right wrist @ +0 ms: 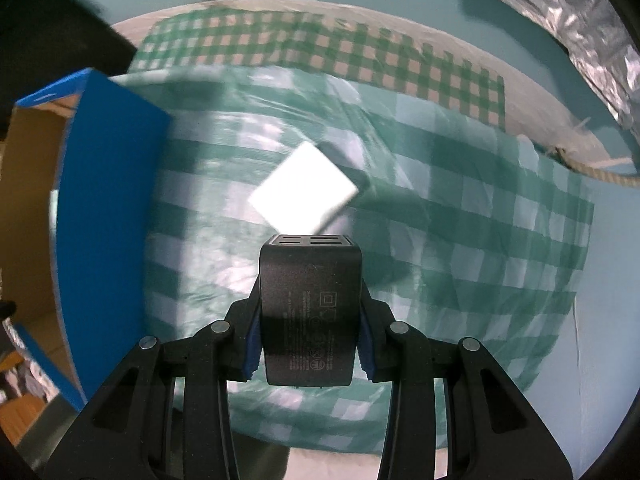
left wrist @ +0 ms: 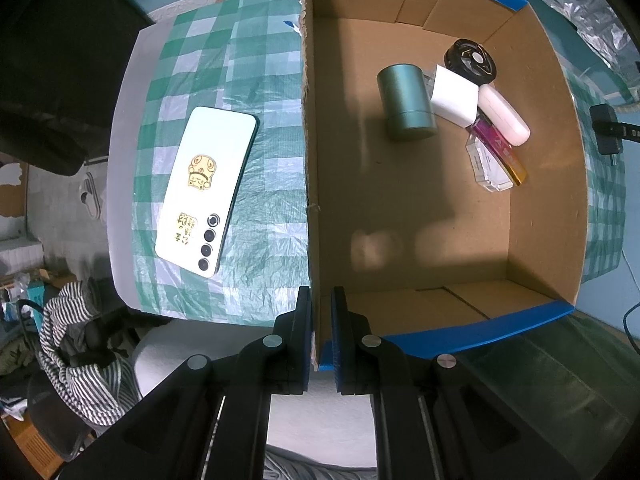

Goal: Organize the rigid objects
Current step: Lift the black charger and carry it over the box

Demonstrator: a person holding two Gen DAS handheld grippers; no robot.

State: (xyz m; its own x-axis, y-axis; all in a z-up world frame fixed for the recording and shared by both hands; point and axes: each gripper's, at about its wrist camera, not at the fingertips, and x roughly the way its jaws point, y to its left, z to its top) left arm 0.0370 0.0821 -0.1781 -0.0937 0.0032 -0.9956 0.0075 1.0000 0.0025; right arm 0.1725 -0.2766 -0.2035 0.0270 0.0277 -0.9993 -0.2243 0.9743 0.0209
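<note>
White square object (right wrist: 307,187) blurred; charger (right wrist: 310,312) print unreadable; box (right wrist: 108,216) cut off at left edge.

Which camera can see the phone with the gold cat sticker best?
The left wrist view. There the phone lies whole on the checked cloth, beside the cardboard box. The right wrist view doesn't show it, only the right claw gripping a black charger.

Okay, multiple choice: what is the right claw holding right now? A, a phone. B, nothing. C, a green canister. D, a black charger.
D: in the right wrist view the right claw is shut on a black charger, while the phone lies on the tablecloth and the green canister lies in the box.
</note>
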